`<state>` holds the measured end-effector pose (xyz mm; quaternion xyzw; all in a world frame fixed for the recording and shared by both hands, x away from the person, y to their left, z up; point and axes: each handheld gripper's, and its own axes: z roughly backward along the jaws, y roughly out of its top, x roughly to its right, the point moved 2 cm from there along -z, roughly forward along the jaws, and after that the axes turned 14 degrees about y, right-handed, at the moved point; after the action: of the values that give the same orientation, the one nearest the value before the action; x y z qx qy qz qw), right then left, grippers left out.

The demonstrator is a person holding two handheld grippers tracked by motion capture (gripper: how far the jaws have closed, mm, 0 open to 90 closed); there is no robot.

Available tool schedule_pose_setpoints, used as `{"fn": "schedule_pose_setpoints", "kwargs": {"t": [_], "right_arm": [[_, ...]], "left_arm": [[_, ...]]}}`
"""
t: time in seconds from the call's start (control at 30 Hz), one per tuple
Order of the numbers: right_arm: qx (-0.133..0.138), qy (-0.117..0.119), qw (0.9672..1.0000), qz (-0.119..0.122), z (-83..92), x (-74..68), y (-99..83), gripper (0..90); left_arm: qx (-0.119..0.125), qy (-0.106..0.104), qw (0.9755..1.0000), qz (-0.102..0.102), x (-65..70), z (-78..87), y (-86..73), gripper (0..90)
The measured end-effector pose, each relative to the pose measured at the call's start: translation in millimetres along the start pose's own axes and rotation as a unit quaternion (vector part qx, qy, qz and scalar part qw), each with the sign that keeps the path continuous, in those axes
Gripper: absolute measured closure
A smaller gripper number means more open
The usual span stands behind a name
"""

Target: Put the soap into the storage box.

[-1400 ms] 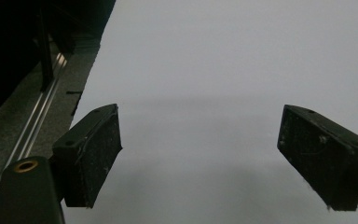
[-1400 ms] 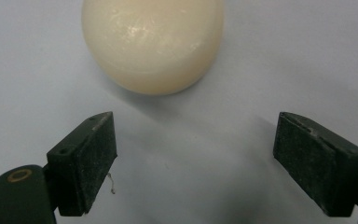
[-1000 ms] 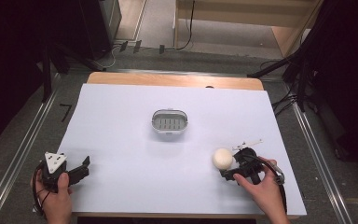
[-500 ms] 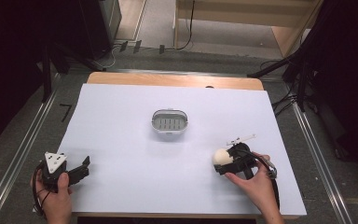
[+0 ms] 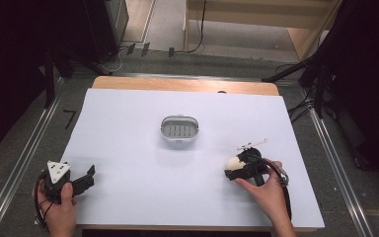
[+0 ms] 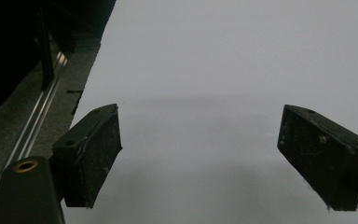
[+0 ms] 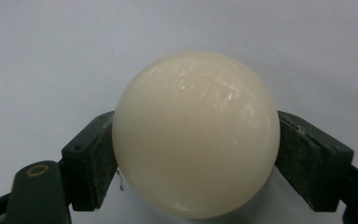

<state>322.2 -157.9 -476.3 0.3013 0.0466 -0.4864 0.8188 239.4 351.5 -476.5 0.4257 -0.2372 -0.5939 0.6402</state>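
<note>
A cream ball (image 7: 196, 135) sits on the white table sheet between the two black pads of my right gripper (image 7: 196, 144). Both pads touch its sides, and the jaws have just been closing on it. From above, the ball (image 5: 233, 163) lies at the right front of the table, with the right gripper (image 5: 235, 167) coming at it from the right in a person's hand. My left gripper (image 5: 88, 177) rests at the front left corner, its jaws wide open over bare sheet. In its own view the left gripper (image 6: 200, 154) holds nothing.
A small grey oval basket (image 5: 179, 128) with a slotted floor stands in the middle of the white sheet (image 5: 128, 148). A thin pale stick (image 5: 252, 144) lies just behind the right gripper. A wooden strip (image 5: 177, 85) runs along the table's far edge.
The right gripper has shifted slightly leftward around the ball and its jaws have closed onto it. The left gripper has not moved.
</note>
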Motion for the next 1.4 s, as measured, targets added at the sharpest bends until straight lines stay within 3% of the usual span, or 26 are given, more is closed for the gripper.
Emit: {"fn": "schedule_pose_setpoints", "kwargs": {"t": [0.63,0.83,1.4], "right_arm": [[0.008,-0.016,0.9998,-0.004,-2.8,-3.2,3.6,24.6],[0.01,-0.002,0.9999,-0.01,-1.3,-3.4,3.9,24.7],[0.014,-0.01,0.9997,0.019,8.2,-12.6,18.9,24.7]], "left_arm": [[0.0,0.001,1.0,0.0,0.1,0.2,0.0,14.3],[0.0,0.001,1.0,-0.001,0.3,-0.1,0.1,14.3],[0.0,0.001,1.0,-0.001,0.2,0.0,0.1,14.3]]}}
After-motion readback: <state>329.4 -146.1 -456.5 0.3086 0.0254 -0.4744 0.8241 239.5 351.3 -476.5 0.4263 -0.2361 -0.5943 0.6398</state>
